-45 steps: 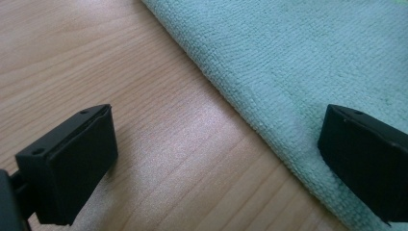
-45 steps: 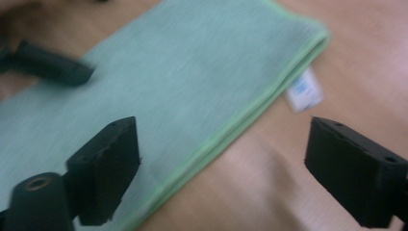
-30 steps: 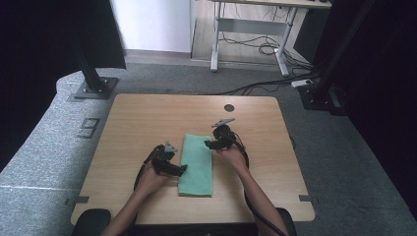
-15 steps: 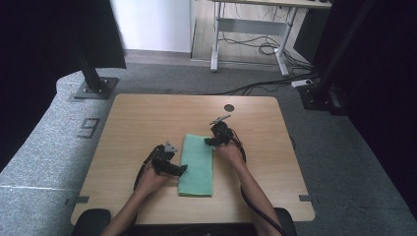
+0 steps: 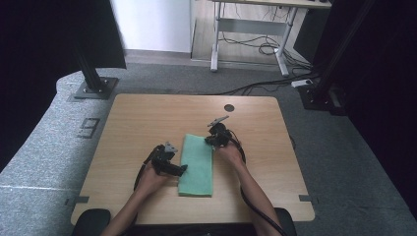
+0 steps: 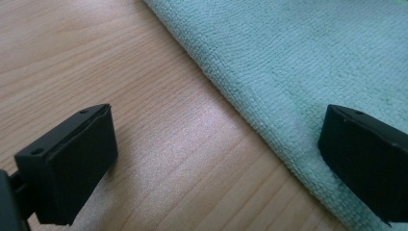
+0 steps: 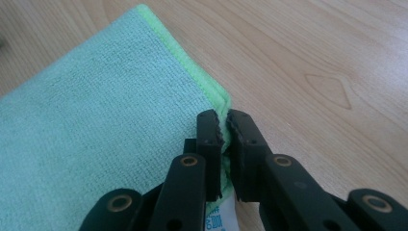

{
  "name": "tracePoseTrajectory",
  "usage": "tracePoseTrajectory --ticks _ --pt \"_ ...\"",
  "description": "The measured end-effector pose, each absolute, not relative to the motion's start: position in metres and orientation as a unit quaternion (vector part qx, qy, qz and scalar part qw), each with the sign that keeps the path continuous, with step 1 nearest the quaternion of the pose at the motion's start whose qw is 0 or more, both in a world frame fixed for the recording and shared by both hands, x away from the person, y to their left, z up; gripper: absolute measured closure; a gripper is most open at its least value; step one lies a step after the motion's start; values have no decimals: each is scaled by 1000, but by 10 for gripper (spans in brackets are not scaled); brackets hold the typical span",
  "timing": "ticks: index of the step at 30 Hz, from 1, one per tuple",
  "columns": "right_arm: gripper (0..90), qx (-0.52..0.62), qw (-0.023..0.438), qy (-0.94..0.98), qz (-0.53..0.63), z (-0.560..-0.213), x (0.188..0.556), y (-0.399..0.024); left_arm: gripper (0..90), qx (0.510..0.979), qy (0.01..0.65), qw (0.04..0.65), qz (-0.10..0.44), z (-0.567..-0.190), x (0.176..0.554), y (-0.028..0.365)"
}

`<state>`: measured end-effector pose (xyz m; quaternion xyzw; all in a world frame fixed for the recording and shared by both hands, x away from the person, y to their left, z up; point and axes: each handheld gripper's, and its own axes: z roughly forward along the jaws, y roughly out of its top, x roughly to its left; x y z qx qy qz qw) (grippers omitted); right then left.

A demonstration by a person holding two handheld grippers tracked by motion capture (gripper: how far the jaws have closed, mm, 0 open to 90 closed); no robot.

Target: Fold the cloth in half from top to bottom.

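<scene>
Green microfibre cloth point(image 5: 197, 164) folded flat, mid tabletop point(image 5: 147, 118). Soft, light, limp; grab hemmed edge. Right hand-held gripper point(image 7: 225, 126) just closed, pinching far corner hem. Left hand-held gripper point(image 6: 216, 144) wide, straddling near edge.

The cloth point(image 5: 196, 164) lies flat on the bench point(image 5: 147, 118), near its front edge and about midway across. The left gripper point(image 5: 173, 168) sits at the cloth's left edge, one jaw over the cloth, the other over bare bench. The right gripper point(image 5: 212, 140) is at the cloth's far right corner, jaws pinching its edge.
</scene>
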<state>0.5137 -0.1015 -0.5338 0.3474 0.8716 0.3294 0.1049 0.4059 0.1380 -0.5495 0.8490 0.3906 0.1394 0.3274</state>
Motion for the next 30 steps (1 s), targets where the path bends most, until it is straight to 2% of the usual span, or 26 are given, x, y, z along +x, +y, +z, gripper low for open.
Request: tracePoseTrajectory --ticks 30 --pt "827 277 121 874 382 -466 466 -105 0 848 395 325 142 -549 405 137"
